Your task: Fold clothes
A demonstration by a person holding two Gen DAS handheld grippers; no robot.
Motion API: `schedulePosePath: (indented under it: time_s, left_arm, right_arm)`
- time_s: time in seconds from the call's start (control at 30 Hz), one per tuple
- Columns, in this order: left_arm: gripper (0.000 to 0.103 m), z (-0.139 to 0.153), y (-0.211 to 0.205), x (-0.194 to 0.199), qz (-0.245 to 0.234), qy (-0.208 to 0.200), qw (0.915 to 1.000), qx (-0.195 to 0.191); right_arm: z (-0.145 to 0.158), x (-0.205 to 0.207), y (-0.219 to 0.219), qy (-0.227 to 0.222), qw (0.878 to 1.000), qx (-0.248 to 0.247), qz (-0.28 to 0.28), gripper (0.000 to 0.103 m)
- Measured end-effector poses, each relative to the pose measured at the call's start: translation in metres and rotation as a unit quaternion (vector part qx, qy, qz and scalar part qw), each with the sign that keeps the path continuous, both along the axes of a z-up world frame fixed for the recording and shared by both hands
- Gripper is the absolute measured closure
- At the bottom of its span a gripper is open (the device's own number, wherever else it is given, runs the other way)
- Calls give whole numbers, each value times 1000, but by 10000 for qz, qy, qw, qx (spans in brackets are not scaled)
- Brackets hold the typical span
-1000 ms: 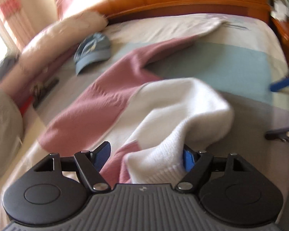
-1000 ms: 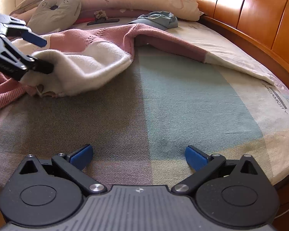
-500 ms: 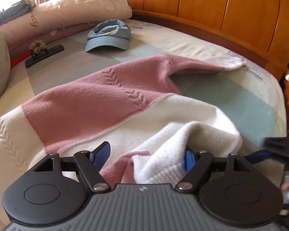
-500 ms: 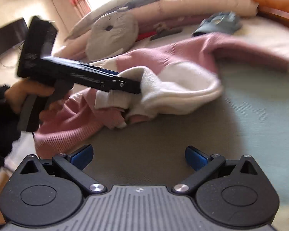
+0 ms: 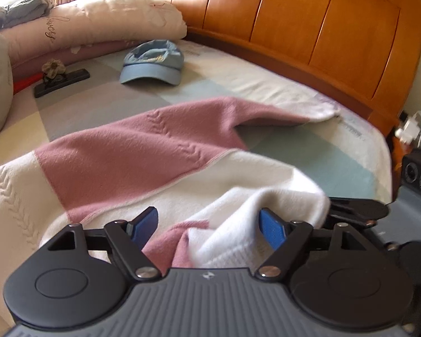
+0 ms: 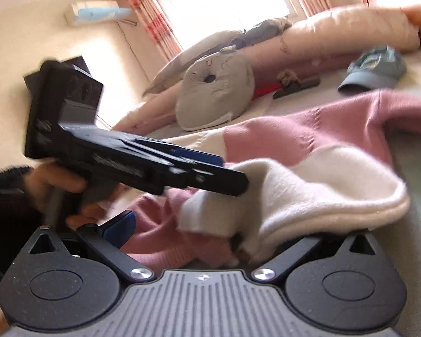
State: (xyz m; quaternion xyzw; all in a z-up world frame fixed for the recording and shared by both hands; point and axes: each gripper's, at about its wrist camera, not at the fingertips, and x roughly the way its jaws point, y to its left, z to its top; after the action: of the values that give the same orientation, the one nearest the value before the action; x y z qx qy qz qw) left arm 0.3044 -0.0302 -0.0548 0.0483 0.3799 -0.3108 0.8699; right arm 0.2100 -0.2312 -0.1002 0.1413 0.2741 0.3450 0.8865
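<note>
- The left gripper [image 5: 207, 224] pointed downward, blue pads [image 5: 272, 229] wide apart, jaws just opening, with cloth between them.
- The right gripper [image 6: 210, 230] stood open.
- A hand [image 6: 56, 185] at nine o'clock held the left gripper's handle.

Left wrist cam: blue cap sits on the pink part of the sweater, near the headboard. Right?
Not quite. The blue cap lies on the bare bed cover, apart from the sweater, with a strip of cover between them. It is near the headboard, as you said. The left wrist view shows this.
</note>
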Motion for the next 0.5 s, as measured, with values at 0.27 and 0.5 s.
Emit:
schedulePosePath:
  time_s: [0.27,0.5]
  left_arm:
    - [22,-9,-14,-11,-349,308,9986,265]
    - [23,-4,-35,-40,-1076,470,9931,-55]
  right_arm:
    - [22,-18,-17,243,9964,752,307,0]
    - [30,-44,-54,593,9887,1351,259,0]
